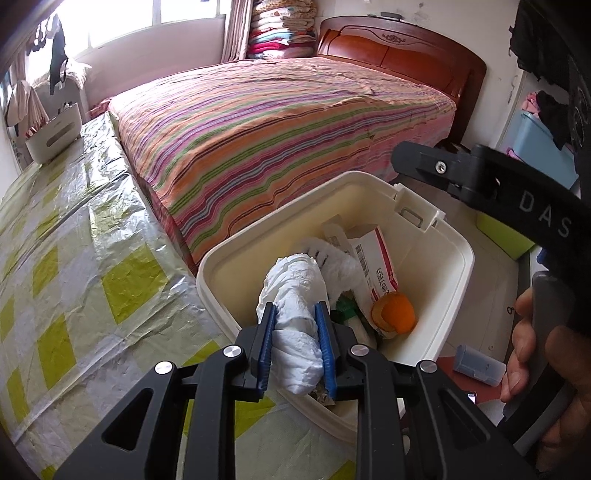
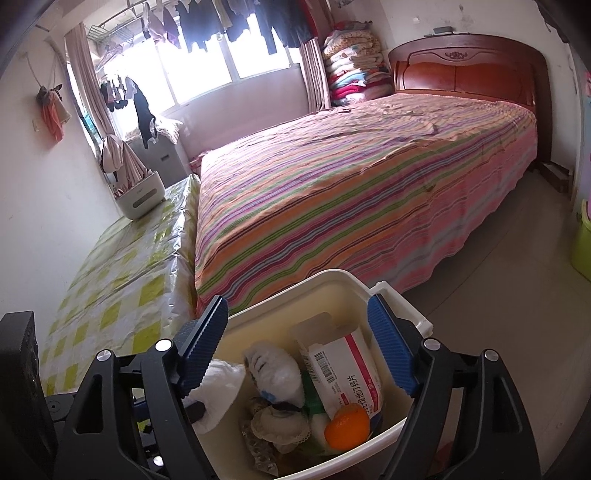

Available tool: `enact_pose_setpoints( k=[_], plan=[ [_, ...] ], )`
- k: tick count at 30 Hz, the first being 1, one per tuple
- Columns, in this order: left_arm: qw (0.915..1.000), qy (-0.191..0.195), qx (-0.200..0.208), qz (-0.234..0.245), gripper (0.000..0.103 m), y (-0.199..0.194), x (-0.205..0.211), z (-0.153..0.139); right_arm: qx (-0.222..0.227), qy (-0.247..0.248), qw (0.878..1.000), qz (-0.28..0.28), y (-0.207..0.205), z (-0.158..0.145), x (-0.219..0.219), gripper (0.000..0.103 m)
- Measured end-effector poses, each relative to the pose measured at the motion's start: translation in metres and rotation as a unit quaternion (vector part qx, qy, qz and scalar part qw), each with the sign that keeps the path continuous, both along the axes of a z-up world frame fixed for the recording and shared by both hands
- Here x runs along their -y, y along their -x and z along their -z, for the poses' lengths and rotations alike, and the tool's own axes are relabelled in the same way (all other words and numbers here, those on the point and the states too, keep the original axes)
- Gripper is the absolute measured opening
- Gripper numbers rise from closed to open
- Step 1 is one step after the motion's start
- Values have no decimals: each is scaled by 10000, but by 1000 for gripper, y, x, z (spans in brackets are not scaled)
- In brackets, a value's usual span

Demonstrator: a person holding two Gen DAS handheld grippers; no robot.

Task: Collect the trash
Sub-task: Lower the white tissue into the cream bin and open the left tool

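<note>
Both grippers hang over our bin (image 1: 458, 258): left gripper (image 1: 295, 345) clamps the tissue wad (image 1: 295, 314); right gripper (image 2: 299, 345) gapes empty. We should release centrally.

I'm working in a lived-in home bedroom. A double bed (image 2: 369, 184) with a striped cover and carved wooden headboard (image 2: 465, 70) fills the room. Beside the headboard, folded quilts (image 2: 354, 70) are stacked in the corner. Beyond the bed's far side, laundry (image 2: 229, 18) hangs across a bright window (image 2: 229, 62).
</note>
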State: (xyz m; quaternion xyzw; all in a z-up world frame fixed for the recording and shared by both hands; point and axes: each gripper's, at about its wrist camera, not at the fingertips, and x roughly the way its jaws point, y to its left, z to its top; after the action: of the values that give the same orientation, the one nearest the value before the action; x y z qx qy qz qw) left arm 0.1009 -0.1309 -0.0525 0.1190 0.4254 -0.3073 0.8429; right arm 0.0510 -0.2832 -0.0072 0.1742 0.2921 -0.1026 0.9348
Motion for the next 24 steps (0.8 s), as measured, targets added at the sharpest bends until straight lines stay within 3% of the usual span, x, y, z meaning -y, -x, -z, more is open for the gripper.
enact_pose_setpoints(
  k=[2, 4, 6, 9, 18, 24],
  plan=[
    [10000, -33, 17, 36, 29, 2, 2, 1, -14, 27, 10000, -27, -1, 1, -2, 77],
    [9999, -28, 139, 10, 49, 5, 1, -1, -10, 35, 10000, -35, -1, 1, -2, 77],
    [9994, 20, 353, -26, 62, 9, 0, -6, -2, 42, 10000, -23, 0, 1, -1, 77],
    [9984, 73, 547, -88, 71, 13, -3, -14, 26, 54, 10000, -24, 2, 0, 0, 77],
    [9930, -313, 1117, -227, 71, 24, -14, -20, -42, 274, 9996, -33, 7, 3, -8, 78],
    [9921, -314, 1106, -497, 71, 31, -34, -21, 264, 310, 9991, 98, 28, -10, -23, 83]
  ],
)
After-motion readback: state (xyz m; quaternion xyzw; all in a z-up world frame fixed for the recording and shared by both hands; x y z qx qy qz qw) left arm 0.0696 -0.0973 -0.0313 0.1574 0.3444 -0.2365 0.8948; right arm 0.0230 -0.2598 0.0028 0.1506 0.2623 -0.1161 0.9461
